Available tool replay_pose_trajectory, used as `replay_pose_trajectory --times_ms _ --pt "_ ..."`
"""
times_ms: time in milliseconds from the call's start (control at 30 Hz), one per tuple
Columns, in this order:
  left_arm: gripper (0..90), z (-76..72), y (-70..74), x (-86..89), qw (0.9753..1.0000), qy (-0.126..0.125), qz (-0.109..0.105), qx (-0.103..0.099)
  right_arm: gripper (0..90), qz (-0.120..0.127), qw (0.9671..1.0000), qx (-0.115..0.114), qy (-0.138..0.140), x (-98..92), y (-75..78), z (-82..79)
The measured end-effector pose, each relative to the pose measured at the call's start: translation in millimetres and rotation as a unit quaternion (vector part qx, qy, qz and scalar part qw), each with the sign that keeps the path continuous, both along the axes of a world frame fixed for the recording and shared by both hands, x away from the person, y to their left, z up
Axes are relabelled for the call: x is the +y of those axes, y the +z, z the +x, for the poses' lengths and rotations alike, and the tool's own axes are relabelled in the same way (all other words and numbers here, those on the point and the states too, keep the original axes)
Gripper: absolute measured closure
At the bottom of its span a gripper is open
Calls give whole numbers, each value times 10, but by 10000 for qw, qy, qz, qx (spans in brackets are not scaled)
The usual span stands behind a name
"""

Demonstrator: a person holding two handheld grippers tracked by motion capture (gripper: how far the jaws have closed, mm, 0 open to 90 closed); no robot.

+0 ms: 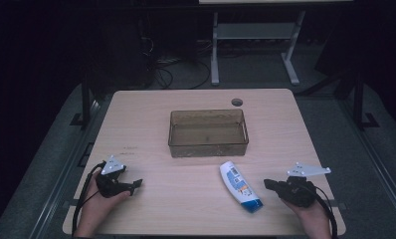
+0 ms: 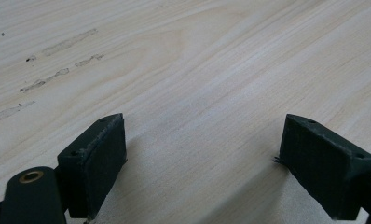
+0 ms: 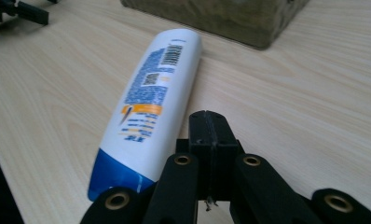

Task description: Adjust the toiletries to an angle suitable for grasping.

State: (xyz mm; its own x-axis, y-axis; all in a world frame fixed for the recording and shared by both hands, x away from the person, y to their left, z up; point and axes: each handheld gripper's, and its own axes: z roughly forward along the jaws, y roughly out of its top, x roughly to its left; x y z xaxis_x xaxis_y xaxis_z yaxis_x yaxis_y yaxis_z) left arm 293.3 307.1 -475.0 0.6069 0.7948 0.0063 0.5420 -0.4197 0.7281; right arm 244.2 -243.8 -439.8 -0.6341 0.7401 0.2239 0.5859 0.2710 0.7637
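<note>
High view: bottle (image 1: pixel 240 186) lies beside right claw (image 1: pixel 267 184).

Black grippers (image 1: pixel 136 184), brass-ringed screw holes

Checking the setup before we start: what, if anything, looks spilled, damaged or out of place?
Nothing spilled or broken. The bottle lies flat on its side on the table, near the bin. Faint scuff marks mar the tabletop.

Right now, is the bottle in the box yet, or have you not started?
Not started, it seems. The bottle lies flat on the table, outside the empty box. The right tongs are shut beside it, holding nothing. The left tongs are open over bare wood. Any picking up remains.
</note>
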Motion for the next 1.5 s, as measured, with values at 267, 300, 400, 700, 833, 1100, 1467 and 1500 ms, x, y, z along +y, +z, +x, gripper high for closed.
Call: replay_pose_trajectory --times_ms 267,300,400,700,833,1100,1467,1500 --pt "133 0 0 0 10000 2 4 0 900 45 9997 -43 236 144 44 -69" --pt "133 0 0 -1 10000 5 -2 -1 899 47 9996 -61 276 161 49 -75" --pt "133 0 0 0 10000 0 1 -1 899 80 9993 -81 368 224 59 -90" --pt "133 0 0 -1 10000 4 -1 -1 899 96 9982 -55 588 346 38 -116" --pt "133 0 0 0 10000 4 1 -1 899 73 9976 -41 689 395 36 -133" --pt "133 0 0 -1 10000 3 1 0 899 -27 9959 -1 901 524 -1 -161" --pt "133 0 0 -1 10000 4 0 -1 899 -136 9938 107 1098 634 -61 -168" --pt "133 0 0 -1 10000 5 -2 -2 899 -136 9937 126 1101 639 -66 -168"
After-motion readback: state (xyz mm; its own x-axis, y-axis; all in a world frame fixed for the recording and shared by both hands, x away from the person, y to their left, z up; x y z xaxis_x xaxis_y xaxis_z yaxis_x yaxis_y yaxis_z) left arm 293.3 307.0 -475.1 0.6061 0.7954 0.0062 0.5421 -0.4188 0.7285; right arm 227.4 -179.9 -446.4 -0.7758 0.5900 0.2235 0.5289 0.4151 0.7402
